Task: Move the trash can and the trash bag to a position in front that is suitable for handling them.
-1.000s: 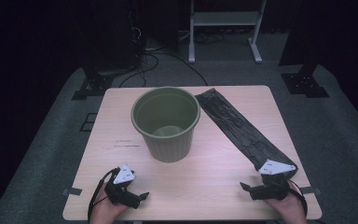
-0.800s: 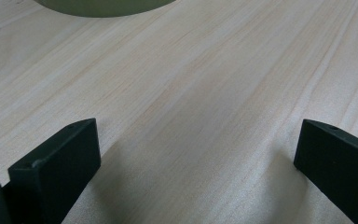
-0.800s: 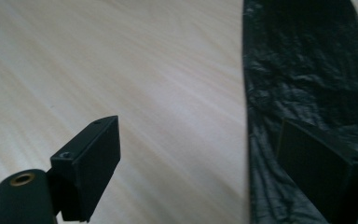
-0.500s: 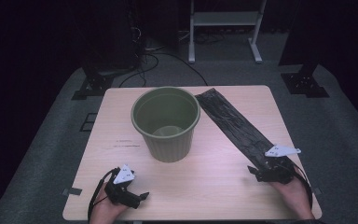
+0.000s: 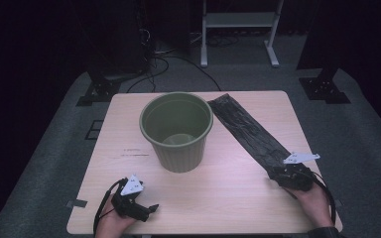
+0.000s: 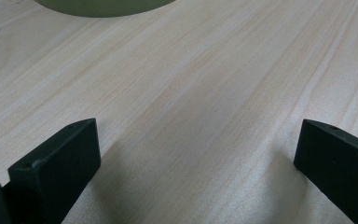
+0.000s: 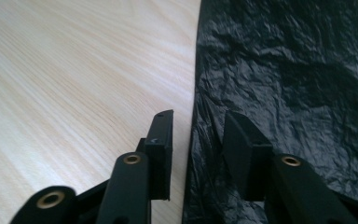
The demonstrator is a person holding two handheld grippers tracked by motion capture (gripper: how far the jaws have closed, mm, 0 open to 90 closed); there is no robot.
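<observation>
An olive-green bin (image 5: 176, 131) stands upright and empty at the middle of the wooden table (image 5: 228, 198); its base rim (image 6: 102, 5) shows at the top of the left gripper view. A flat folded black plastic bag (image 5: 250, 134) lies diagonally to the bin's right. My right gripper (image 5: 279, 172) sits at the bag's near end. Its jaws stand a little apart and straddle the left edge of the bag (image 7: 284, 74), right gripper (image 7: 198, 133) low over it. My left gripper (image 5: 151, 210) rests near the front left edge, left gripper (image 6: 196, 154) wide open over bare wood.
A small dark mark (image 5: 134, 154) lies on the table left of the bin. Behind the table stand a white-legged rack (image 5: 238, 29), floor cables (image 5: 163, 54) and dark stand bases (image 5: 327, 87). Grey carpet surrounds the table.
My right gripper has moved forward and rightward onto the near end of the black bag and tilted down towards it. The left gripper, the bin and the bag have stayed put.
</observation>
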